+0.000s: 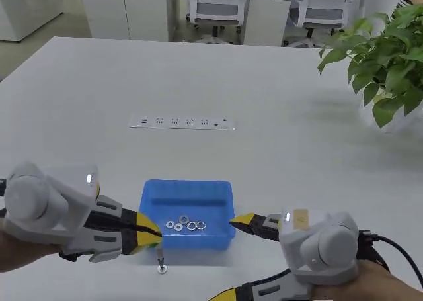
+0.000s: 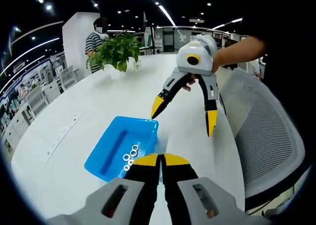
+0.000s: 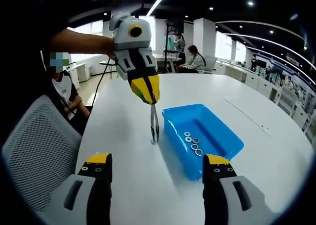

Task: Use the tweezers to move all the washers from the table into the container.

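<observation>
Five or so washers (image 1: 186,224) already lie in a loose row on the floor of the blue container (image 1: 218,195), low in the middle of the head view. Our left gripper (image 3: 146,92) is clamped on the tweezers (image 3: 154,121), which hang straight down with their tips on the table (image 1: 277,135), just below the container's near wall in the head view. A small ring (image 1: 162,268) sits at those tips. We take it for a washer not yet moved, though it is too small to be sure. We judge the upright hold suits a flat ring, since the fine tips can close on its edge from above.

Our right gripper (image 2: 183,115) has its jaws spread wide and carries nothing. One tip is just beside the container's right wall, and we cannot tell whether it touches; it seems placed to steady the container.

We work on a smooth white table with a socket strip (image 1: 182,122) set into its middle. A plant (image 1: 390,56) stands at the upper right and chairs (image 1: 215,6) line the top edge. Around us is an open office under strip lights.
</observation>
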